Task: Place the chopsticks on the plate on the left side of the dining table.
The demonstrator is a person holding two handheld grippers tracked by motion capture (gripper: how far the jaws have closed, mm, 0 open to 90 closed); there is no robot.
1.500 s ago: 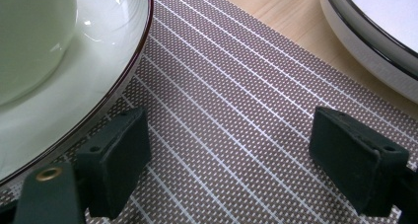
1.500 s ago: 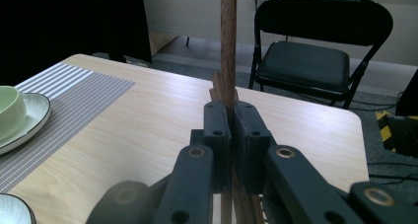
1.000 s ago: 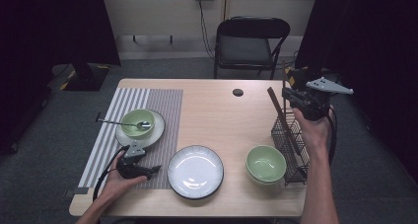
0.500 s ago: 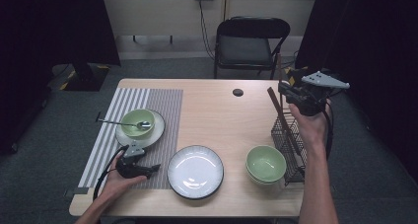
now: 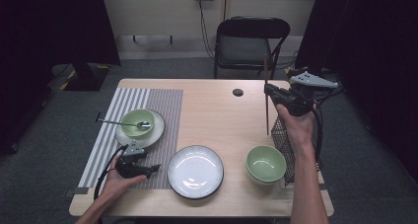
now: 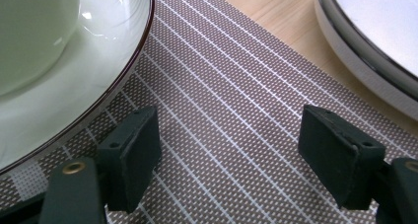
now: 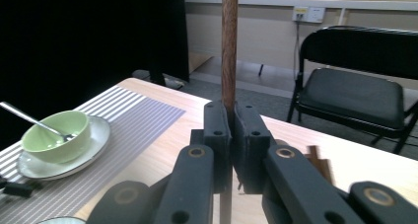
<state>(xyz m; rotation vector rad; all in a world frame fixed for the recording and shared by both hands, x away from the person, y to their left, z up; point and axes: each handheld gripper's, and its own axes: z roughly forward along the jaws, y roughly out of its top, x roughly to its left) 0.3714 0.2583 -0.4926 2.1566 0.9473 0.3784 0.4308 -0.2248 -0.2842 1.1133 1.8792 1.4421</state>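
Gripping an unmarked wooden chopstick (image 7: 228,46), right tongs (image 7: 231,130) upright.

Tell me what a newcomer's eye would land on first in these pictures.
First, the right gripper, raised above the table's right edge and shut on an upright brown chopstick over the black wire rack. Next, the empty white plate at front centre, beside stacked green bowls. At left, the left gripper rests open on the striped placemat.
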